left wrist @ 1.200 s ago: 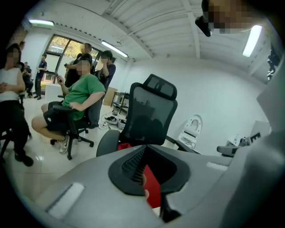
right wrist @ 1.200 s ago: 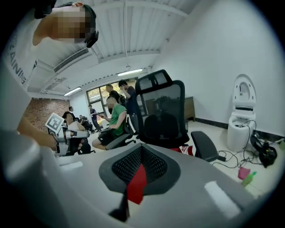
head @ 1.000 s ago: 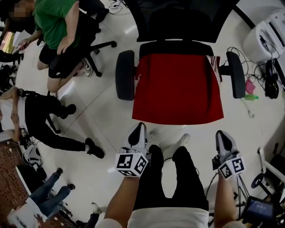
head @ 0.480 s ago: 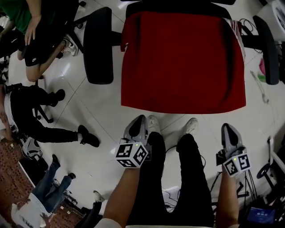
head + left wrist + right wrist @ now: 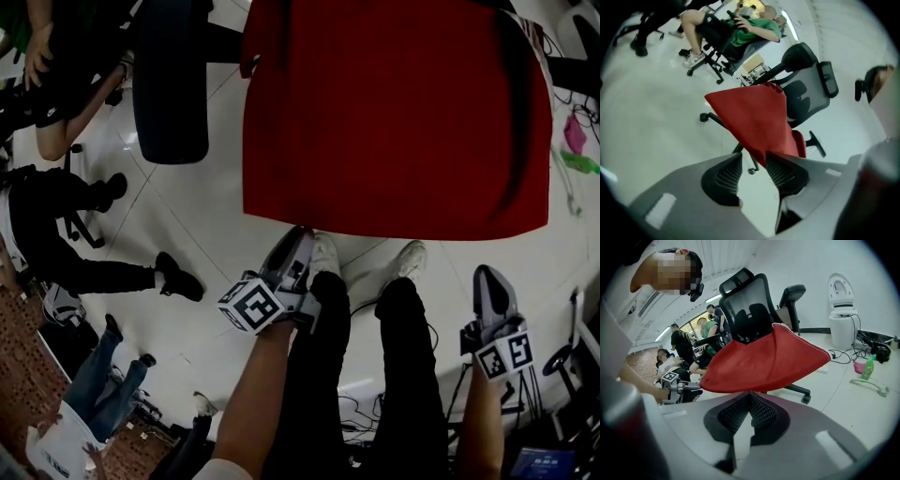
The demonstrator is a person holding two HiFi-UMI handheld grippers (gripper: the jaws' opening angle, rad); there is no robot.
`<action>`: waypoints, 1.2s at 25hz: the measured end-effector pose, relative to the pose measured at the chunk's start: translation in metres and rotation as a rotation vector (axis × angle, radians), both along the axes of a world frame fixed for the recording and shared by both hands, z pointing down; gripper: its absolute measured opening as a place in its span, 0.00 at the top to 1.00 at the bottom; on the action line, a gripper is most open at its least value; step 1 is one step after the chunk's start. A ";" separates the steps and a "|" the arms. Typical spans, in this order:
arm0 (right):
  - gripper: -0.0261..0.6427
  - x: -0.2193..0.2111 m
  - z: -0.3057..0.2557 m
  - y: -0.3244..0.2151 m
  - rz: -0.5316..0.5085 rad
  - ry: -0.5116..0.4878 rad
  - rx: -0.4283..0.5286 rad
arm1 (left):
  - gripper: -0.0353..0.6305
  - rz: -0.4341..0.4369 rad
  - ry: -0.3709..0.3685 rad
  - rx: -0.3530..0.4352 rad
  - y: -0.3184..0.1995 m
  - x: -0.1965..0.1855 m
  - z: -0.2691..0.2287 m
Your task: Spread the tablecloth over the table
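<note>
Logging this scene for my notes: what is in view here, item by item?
Cloth: one, red, draped over the chair seat.
Chair: one, black, centre.
Bystanders: several, dark and green clothes, left.
Bottle: one, green, on the floor at right.
Appliance: one, white, by the right wall.
Rug: one, brown, lower left.
Legs: two, black trousers, white shoes, between the grippers.
Left gripper: grey, jaws just opening, nothing clamped, at the cloth's front edge.
Right gripper: grey, shut, empty.
</note>
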State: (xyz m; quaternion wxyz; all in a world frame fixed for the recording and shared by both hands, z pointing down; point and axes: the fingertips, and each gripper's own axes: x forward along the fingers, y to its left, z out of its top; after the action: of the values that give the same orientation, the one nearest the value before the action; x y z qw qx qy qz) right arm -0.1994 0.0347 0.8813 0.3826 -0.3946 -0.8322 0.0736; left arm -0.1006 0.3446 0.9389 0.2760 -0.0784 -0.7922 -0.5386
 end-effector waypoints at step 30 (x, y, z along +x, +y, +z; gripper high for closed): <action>0.94 -0.065 0.022 0.001 0.412 0.300 -0.490 | 0.91 -0.035 -0.064 -0.082 0.004 -0.019 -0.037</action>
State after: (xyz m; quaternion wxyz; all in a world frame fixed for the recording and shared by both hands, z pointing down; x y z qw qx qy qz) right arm -0.2649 0.0359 0.9031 0.3720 -0.2834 -0.7863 0.4037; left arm -0.1198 0.3481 0.9022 0.2378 -0.0862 -0.8204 -0.5128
